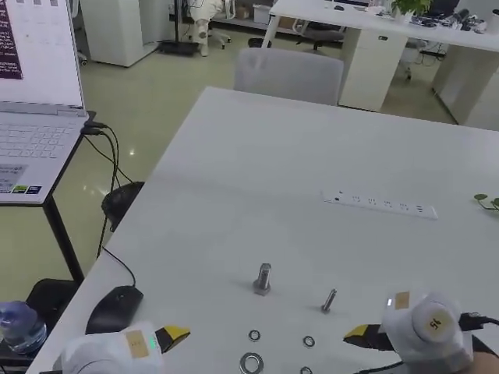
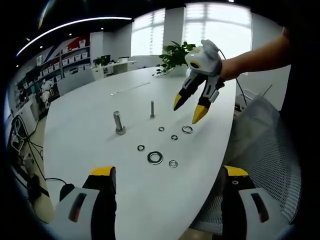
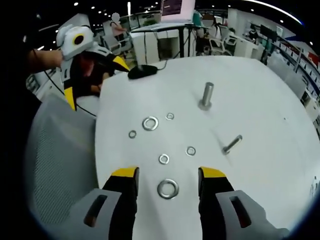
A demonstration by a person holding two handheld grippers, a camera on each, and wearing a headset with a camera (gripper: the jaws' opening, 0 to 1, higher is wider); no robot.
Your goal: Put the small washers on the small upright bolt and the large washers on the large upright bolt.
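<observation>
Over at the near left edge of the white table [image 1: 273, 171], the left hand-held gripper [image 2: 169, 172] hangs with its jaws spread wide and nothing in them. Moving right, a large washer [image 1: 251, 362] and a few small washers [image 1: 254, 336] lie loose and flat on the table in front of the large bolt [image 1: 263, 278], which stands upright with the small bolt [image 1: 329, 300] standing just to its right. Right hand-held gripper [image 3: 169, 172] is released too, hovering above a second large washer [image 3: 168, 188] near the table's edge.

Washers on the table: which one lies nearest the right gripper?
The large washer between the open jaws of the right gripper; the other large washer and the small washers lie farther off.
</observation>
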